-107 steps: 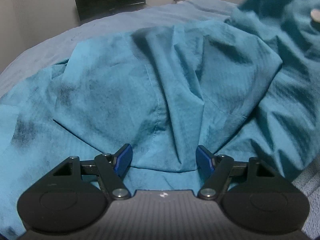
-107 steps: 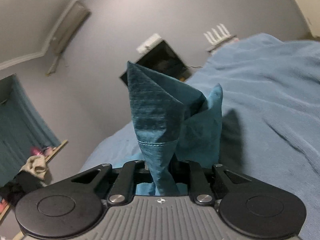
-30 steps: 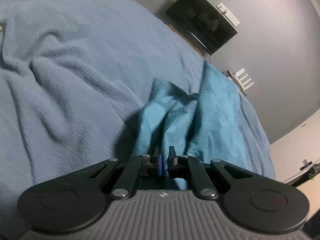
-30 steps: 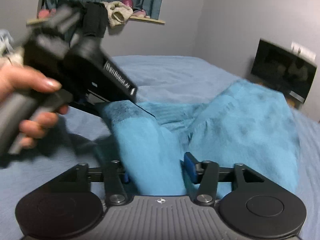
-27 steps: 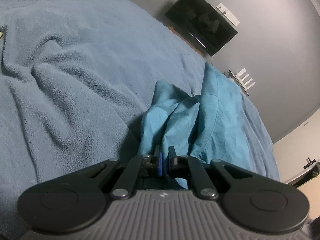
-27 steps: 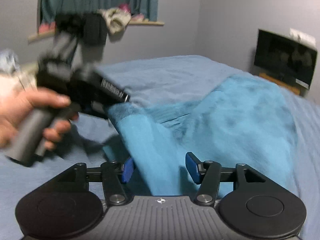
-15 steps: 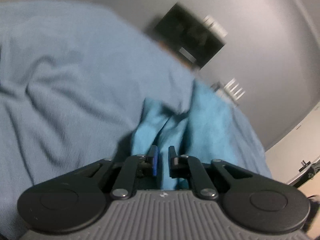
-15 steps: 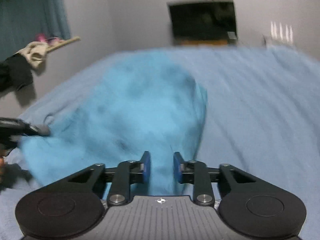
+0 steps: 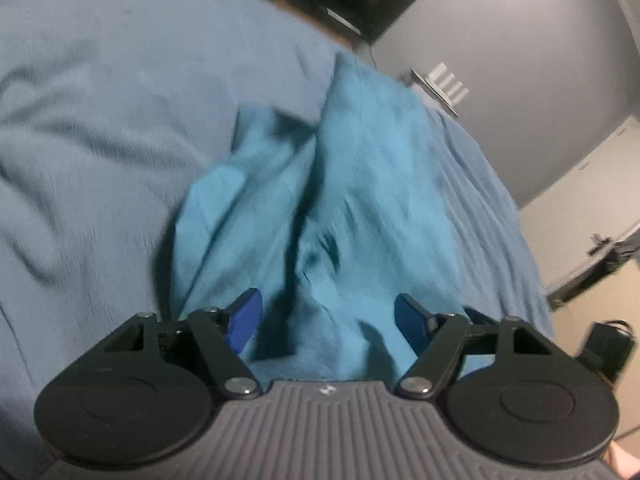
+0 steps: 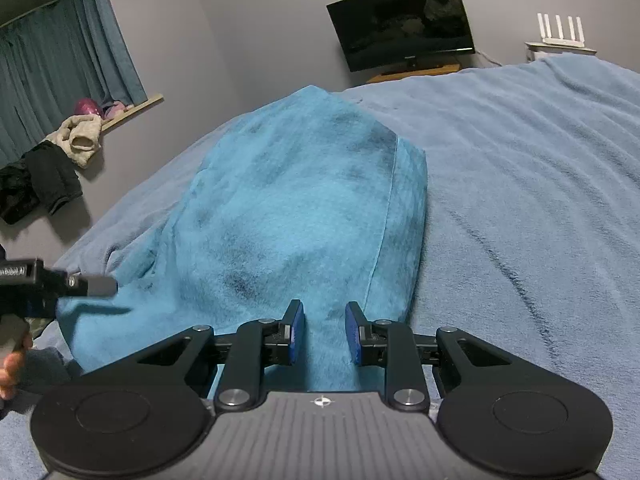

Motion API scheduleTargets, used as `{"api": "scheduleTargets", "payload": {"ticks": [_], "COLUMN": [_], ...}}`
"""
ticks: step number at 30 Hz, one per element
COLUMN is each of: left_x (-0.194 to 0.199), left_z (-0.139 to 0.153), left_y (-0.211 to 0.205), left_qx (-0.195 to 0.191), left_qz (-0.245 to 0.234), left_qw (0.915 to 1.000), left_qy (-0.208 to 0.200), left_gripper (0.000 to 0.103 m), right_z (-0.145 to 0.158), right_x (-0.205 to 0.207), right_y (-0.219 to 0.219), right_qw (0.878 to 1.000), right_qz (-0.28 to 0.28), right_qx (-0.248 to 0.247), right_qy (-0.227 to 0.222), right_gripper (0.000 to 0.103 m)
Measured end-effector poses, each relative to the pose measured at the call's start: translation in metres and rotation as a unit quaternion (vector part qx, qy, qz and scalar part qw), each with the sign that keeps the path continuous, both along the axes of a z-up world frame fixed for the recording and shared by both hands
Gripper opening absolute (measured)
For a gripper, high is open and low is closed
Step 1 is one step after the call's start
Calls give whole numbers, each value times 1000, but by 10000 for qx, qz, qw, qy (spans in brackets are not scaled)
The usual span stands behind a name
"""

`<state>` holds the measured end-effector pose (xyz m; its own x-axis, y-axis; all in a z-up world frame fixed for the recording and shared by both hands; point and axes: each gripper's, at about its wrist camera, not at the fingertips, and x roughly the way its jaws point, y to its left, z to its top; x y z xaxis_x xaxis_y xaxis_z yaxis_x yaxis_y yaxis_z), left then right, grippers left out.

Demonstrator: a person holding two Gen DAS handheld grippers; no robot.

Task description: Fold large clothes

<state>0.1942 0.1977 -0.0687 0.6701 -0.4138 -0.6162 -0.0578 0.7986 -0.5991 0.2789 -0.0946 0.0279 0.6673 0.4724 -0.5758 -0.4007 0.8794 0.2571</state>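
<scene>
While blur smears the teal garment (image 9: pixel 340 200), left tool (image 9: pixel 328 320) just spread open, right tool (image 10: pixel 324 332) narrowed, grip unclear.

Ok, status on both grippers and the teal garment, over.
Left gripper jaws just opened, cloth loose between them. Right gripper part closed, pads not pressing. Teal garment folded over on blue blanket. Nothing in the way.
</scene>
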Motion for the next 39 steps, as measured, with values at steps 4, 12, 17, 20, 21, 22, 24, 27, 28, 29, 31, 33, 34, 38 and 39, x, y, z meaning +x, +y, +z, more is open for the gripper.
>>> {"api": "scheduleTargets", "payload": {"ticks": [4, 12, 17, 20, 21, 22, 24, 27, 28, 29, 31, 33, 34, 38, 39], "left_x": [-17, -36, -39, -38, -41, -41, -39, -35, -36, -36, -36, -33, -33, -31, -31], "left_z": [-3, 0, 5, 13, 14, 14, 14, 12, 14, 14, 15, 11, 12, 9, 9], "left_y": [14, 19, 15, 10, 10, 9, 8, 8, 8, 7, 7, 6, 6, 6, 5], "left_qx": [-543, -233, 29, 216, 238, 274, 337, 366, 347, 329, 309, 309, 298, 285, 297], "left_qz": [-55, 106, 369, 464, 455, 456, 467, 516, 537, 558, 568, 569, 575, 581, 573], "left_qw": [9985, 9995, 9993, 9987, 9987, 9986, 9983, 9980, 9979, 9978, 9978, 9978, 9978, 9978, 9978], "left_qy": [19, 185, 39, -24, -33, -27, 7, 65, 86, 104, 122, 137, 139, 130, 133], "left_gripper": [3, 2, 2, 2, 2, 2, 2, 2, 2, 2, 2, 2, 2, 2, 2], "right_z": [-5, -4, 14, 7, 4, 2, 3, 5, 4, 3, 3, 13, 21, 27, 19], "right_x": [4, -2, 22, 62, 73, 82, 98, 124, 135, 145, 166, 180, 184, 196, 202], "right_y": [16, 48, 34, 30, 32, 37, 54, 79, 85, 89, 87, 73, 58, -15, -30], "right_qw": [9999, 9958, 9918, 9942, 9949, 9947, 9935, 9916, 9918, 9929, 9963, 9986, 9997, 9934, 9898], "right_qz": [77, 672, -433, -787, -765, -748, -681, -530, -418, -286, 61, 209, 150, -275, -252], "right_qx": [-71, -271, -360, -355, -308, -329, -499, -828, -906, -918, -758, -398, -37, 1088, 1297], "right_qy": [-47, -562, -1147, -644, -573, -631, -764, -843, -798, -694, -395, -266, -206, 217, 535], "right_gripper": [26, 25, 30, 30, 30, 31, 37, 41, 43, 45, 50, 47, 47, 77, 78]}}
